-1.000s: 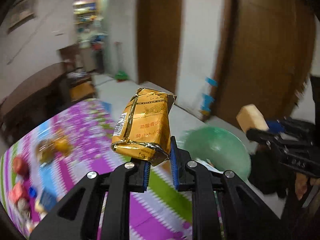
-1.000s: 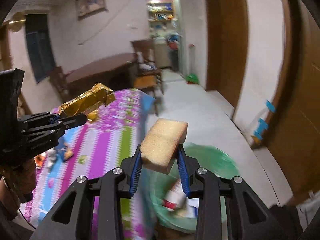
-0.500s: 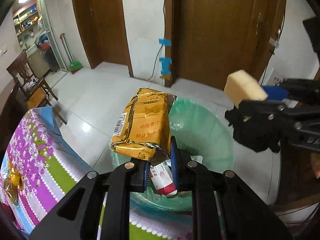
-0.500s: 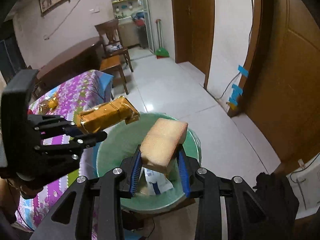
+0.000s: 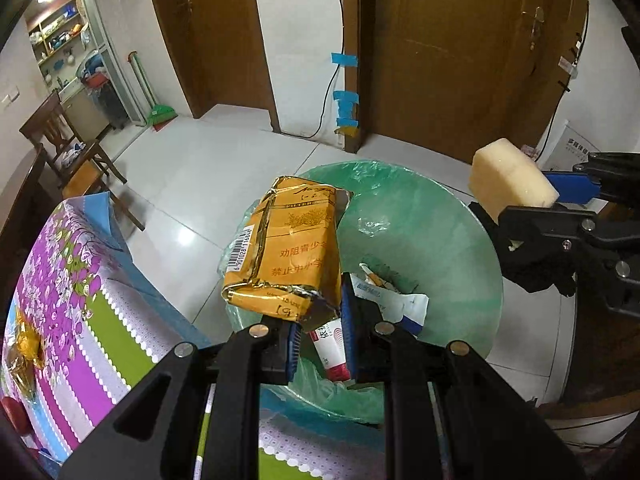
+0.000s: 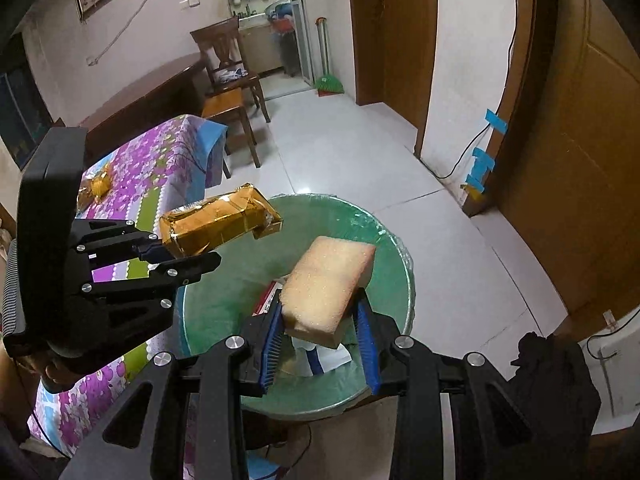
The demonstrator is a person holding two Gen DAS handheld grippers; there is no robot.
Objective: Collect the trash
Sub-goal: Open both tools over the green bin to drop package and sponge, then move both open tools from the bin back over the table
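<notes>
Left gripper (image 5: 318, 332) clamps pack (image 5: 286, 246) (above bin (image 5: 440, 216)).

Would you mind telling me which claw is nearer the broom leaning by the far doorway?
Left, as far as these views show. The left claw, holding the orange packet, sits on the broom's side of the bin; the right claw, holding the sponge, is on the opposite side.

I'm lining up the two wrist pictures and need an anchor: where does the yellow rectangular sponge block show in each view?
Left wrist view: the yellow rectangular sponge block sits at the right edge, held in the right tongs.
Right wrist view: it sits low at centre, over the bin.
Shared landmark: the round bin with the green plastic liner.
</notes>
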